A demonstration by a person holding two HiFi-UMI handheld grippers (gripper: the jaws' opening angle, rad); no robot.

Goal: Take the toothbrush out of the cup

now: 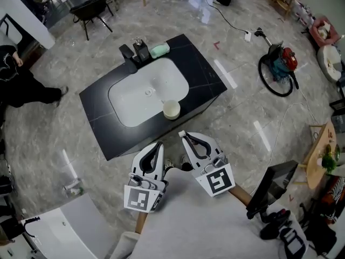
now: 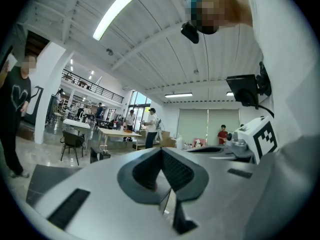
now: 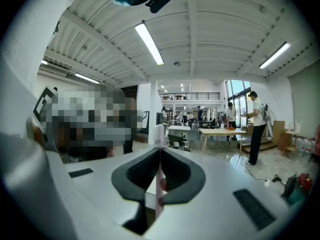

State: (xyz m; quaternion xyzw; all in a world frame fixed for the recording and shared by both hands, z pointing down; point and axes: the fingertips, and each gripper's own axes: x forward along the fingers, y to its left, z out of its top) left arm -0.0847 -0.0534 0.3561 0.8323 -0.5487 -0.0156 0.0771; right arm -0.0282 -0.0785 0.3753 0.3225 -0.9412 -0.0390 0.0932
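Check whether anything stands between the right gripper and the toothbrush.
Nothing does. The right gripper is already shut on the toothbrush, whose thin pale handle runs between its pads. The cup stands apart from it on the front rim of the sink.

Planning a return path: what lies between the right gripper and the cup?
Head view: only the black counter edge and bare floor separate the right gripper from the cup.
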